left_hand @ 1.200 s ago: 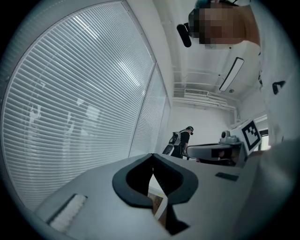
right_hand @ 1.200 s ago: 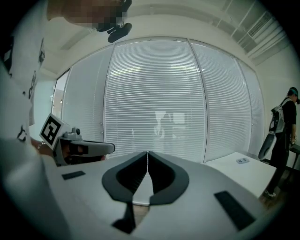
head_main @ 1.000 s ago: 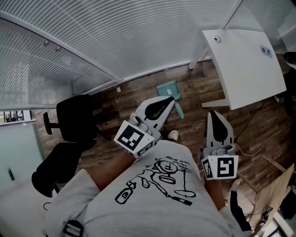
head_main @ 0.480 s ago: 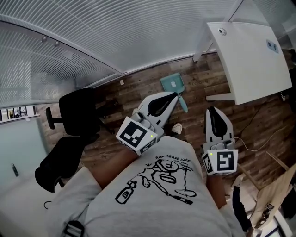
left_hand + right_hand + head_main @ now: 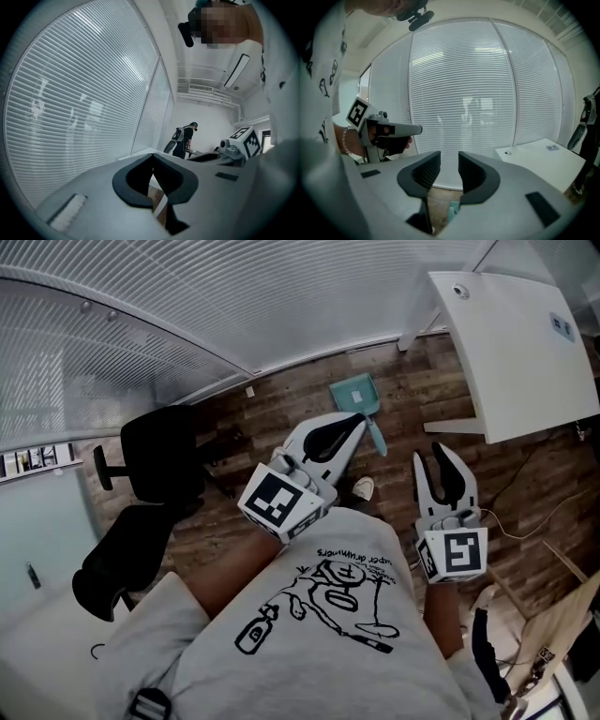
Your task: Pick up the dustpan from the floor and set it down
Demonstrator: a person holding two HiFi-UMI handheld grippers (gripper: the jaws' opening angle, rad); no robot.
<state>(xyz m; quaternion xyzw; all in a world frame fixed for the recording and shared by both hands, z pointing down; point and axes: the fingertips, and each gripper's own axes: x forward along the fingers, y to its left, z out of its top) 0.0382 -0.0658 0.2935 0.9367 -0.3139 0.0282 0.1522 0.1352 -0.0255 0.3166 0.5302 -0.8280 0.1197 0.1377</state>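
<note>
Bare wooden floor (image 5: 291, 404) around the dustpan (image 5: 356, 395), between black chair (image 5: 159, 465) and white table (image 5: 516, 343).

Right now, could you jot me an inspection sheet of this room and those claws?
Surface: wooden floor.
Job's things: teal dustpan lying on the floor, untouched.
Clutter: black office chairs at the left; white table at the right.
Claws: left claw shut, empty; right claw open, jaws have just been opening, nothing between them.
Cables: thin cable on the floor at the right.
Surroundings: window blinds; another person far off.
</note>
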